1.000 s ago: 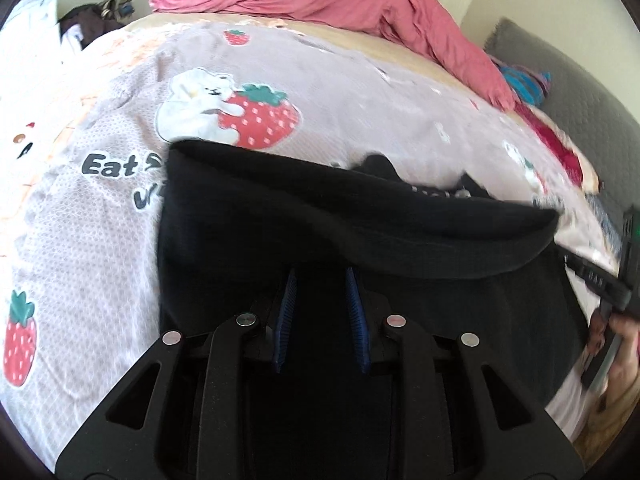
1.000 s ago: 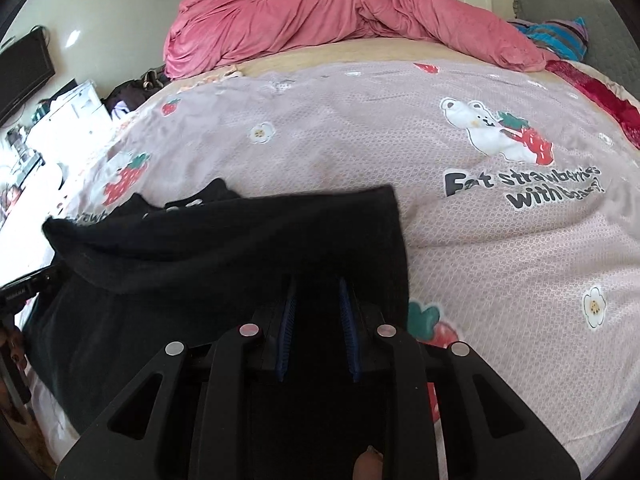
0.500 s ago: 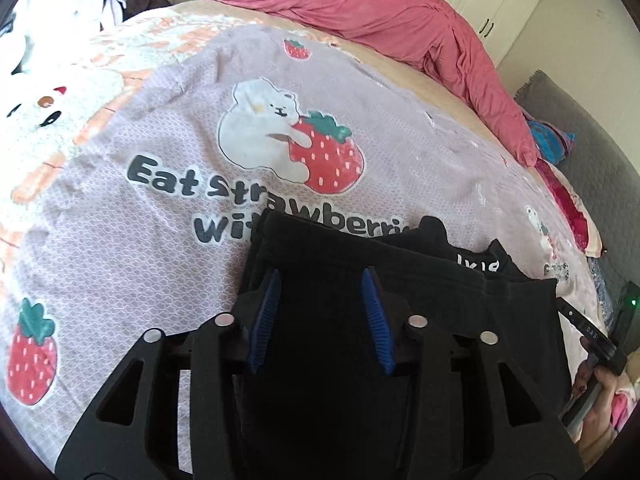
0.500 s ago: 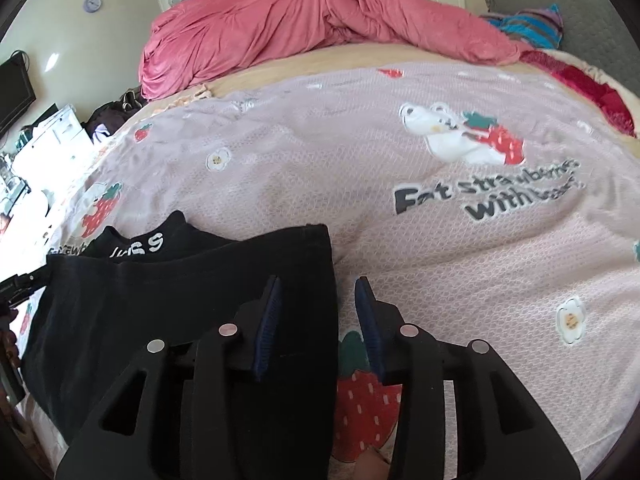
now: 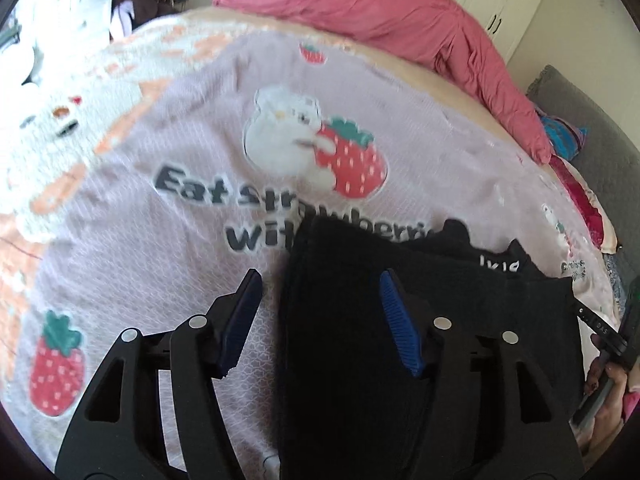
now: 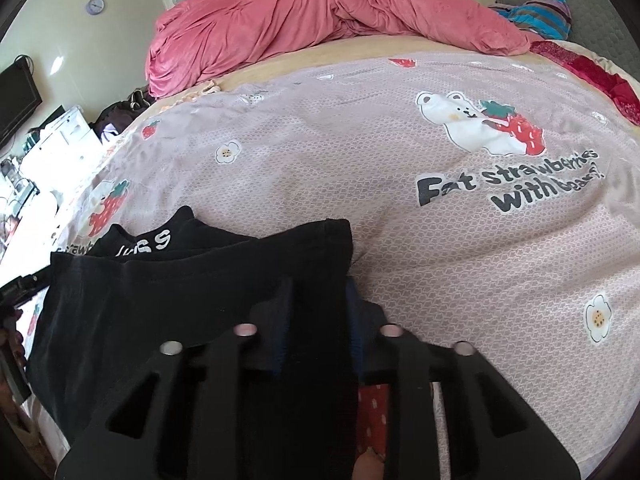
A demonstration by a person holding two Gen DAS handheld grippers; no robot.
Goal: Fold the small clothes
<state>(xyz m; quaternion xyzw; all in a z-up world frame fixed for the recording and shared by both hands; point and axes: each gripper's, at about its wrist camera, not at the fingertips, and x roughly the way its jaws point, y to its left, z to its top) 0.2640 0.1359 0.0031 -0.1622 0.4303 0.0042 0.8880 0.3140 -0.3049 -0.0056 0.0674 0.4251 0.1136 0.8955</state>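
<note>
A black garment (image 5: pixel 460 300) with white lettering at its collar lies folded on the lilac strawberry bedsheet (image 5: pixel 160 240). My left gripper (image 5: pixel 319 280) hangs over the garment's left edge. Its jaws are opening, one blue pad over the sheet and the other over the cloth, and neither presses on anything. In the right wrist view the same garment (image 6: pixel 160 300) fills the lower left. My right gripper (image 6: pixel 318 284) is at its right edge, with jaws closing and the black hem pinched between the pads. The picture is blurred there.
A crumpled pink duvet (image 6: pixel 320 20) lies across the far side of the bed. A striped blue cloth (image 6: pixel 536 16) and a red one sit by the grey headboard (image 5: pixel 592 128). White furniture with clutter (image 6: pixel 60 140) stands beyond the bed's left side. A hand (image 5: pixel 608 400) shows at the right.
The left gripper let go of the black cloth, opened wide and slid to the garment's left edge. The fold now lies flat. The right gripper opened, then closed on the right hem.
</note>
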